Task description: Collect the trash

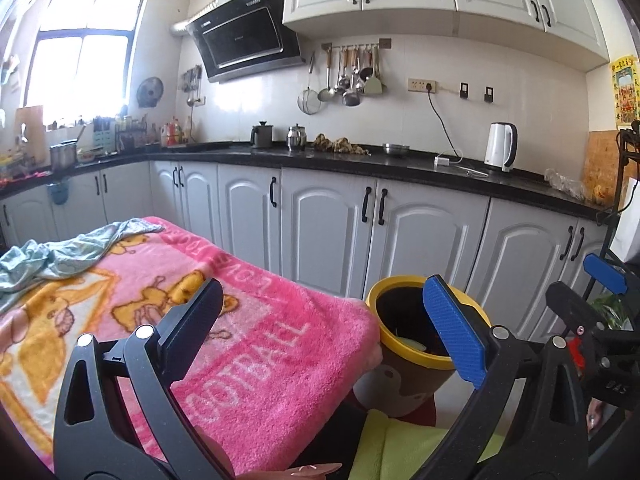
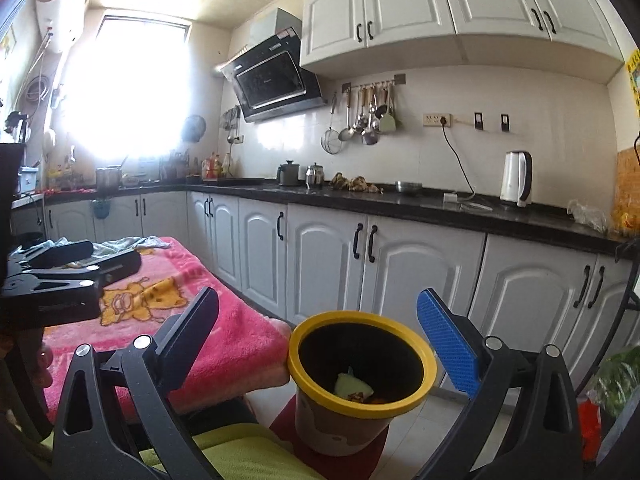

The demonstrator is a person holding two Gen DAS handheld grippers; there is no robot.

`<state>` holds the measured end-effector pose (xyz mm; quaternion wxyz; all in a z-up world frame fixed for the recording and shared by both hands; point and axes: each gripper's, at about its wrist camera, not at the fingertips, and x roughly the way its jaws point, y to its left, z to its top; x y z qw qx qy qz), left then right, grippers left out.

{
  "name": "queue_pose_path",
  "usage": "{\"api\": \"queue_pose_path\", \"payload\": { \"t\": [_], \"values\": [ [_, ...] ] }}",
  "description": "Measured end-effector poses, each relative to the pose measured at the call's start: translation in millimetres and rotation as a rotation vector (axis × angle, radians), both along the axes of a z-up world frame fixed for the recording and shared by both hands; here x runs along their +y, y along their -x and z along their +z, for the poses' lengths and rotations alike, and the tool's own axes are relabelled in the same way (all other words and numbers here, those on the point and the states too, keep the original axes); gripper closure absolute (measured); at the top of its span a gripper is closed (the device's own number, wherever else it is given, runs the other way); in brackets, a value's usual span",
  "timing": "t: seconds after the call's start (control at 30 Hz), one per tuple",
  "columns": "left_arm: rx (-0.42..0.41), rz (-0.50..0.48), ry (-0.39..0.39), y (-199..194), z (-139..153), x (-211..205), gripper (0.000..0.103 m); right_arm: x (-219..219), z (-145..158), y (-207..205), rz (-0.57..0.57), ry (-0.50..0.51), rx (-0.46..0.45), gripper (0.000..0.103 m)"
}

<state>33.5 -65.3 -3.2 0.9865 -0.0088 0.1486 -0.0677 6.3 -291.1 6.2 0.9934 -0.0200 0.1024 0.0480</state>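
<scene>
The pink fleece blanket (image 1: 256,364) carried white woven capitals reading "FOOTBALL" along its near edge, with a second line of letters at the far edge too skewed to read, and yellow cartoon bears across the middle. It covered a bench, with a crumpled pale-blue cloth (image 1: 60,256) lying on its far left end. Just beside the blanket's right corner stood the yellow-rimmed trash bin (image 2: 362,376), upright on a red mat, with a pale scrap (image 2: 352,386) and some orange bits lying at its bottom. The left tongs (image 1: 320,320) were spread wide with nothing between them, over the blanket's corner and the bin. The right tongs (image 2: 340,336) were likewise wide apart and empty, framing the bin's mouth. Behind ran a black worktop (image 1: 400,160) over white cabinets (image 1: 320,236), bearing a white electric kettle (image 1: 500,152) plugged into a wall socket, with a slanted black range hood (image 1: 244,40), hanging utensils (image 1: 348,76) and a bright window (image 1: 80,48).
</scene>
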Motion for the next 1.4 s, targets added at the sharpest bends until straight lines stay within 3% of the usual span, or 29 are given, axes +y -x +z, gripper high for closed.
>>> {"api": "queue_pose_path", "payload": {
  "t": [1.4],
  "values": [
    [-0.007, 0.018, 0.008, 3.9, -0.4, 1.3, 0.011, 3.1, -3.9, 6.8, 0.011, 0.002, -0.016, 0.006]
  ]
}}
